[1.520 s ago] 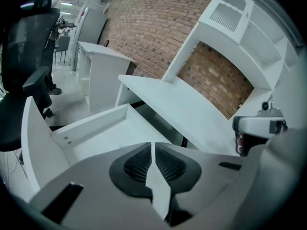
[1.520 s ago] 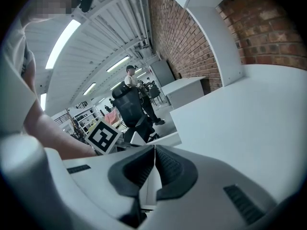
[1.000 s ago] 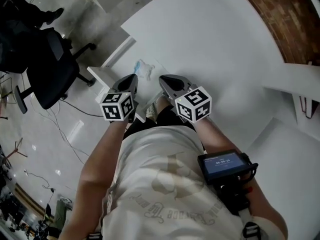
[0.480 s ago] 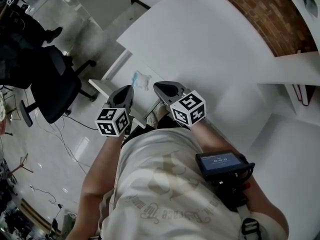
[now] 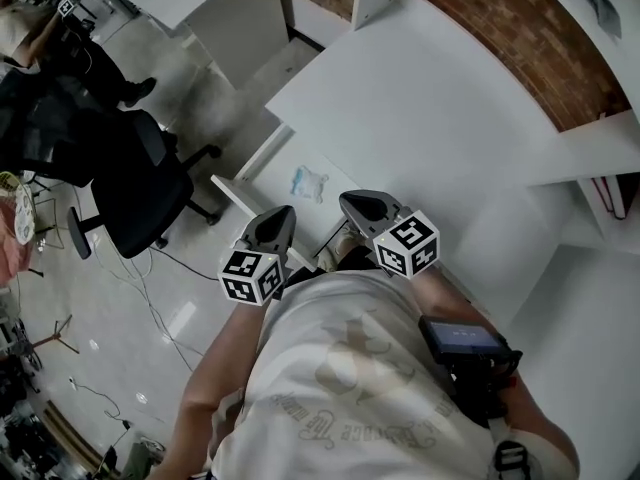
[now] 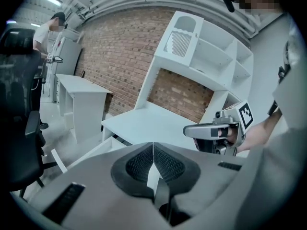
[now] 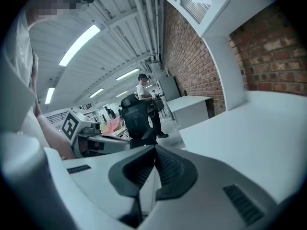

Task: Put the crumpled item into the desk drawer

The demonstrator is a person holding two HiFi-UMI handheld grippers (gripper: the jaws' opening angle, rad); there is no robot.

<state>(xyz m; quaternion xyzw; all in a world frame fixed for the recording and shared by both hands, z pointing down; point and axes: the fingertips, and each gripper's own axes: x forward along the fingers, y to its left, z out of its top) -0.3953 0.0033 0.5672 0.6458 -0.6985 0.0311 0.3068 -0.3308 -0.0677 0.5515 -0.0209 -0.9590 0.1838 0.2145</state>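
Crumpled item [image 5: 308, 182] lay inside open desk drawer [image 5: 262, 186], toward drawer's far side, just by desk [image 5: 420, 118] edge. You held left gripper [image 5: 281, 218] and right gripper [image 5: 352, 204] close to your body over drawer's near end, clear of item. Jaws of both were pressed together, nothing between them. Placing looked done. Drawer stood pulled out, so pushing it shut likely remained.

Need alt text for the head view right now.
The crumpled item lies in the open desk drawer. The left gripper and right gripper, both shut and empty, hover near the person's chest. A black chair stands at left.
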